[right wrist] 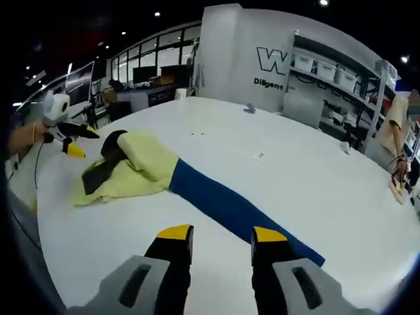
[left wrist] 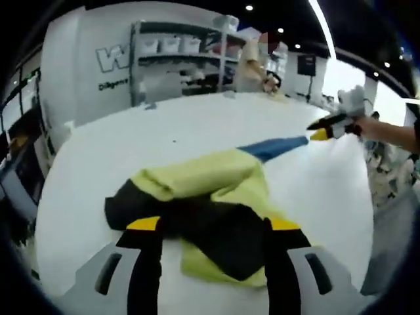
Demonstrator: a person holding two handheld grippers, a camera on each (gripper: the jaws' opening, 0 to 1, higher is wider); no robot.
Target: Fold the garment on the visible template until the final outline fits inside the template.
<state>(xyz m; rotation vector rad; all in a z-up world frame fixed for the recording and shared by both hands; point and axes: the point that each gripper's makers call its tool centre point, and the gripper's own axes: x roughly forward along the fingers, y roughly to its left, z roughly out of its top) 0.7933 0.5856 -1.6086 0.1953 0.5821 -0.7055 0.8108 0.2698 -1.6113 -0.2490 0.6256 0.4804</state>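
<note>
A yellow-green and black garment [left wrist: 216,197] lies bunched on the white table [left wrist: 164,131]. A long blue strip [left wrist: 275,147] runs out from under it; whether it is part of the garment I cannot tell. My left gripper [left wrist: 214,226] is open, its jaws standing wide over the garment's black part. In the right gripper view the garment [right wrist: 141,167] lies at left and the blue strip [right wrist: 223,197] runs past my right gripper [right wrist: 222,234], which is open just above it. The right gripper [left wrist: 325,130] hovers by the strip's far end. The left gripper [right wrist: 69,144] is beside the garment.
A person [left wrist: 252,62] stands at the table's far edge, also seen as a person [right wrist: 400,131] at right. Shelves with white bins [left wrist: 177,59] and a lettered wall stand behind. A small object [right wrist: 249,108] lies on the table. A hand [left wrist: 387,131] holds the right gripper.
</note>
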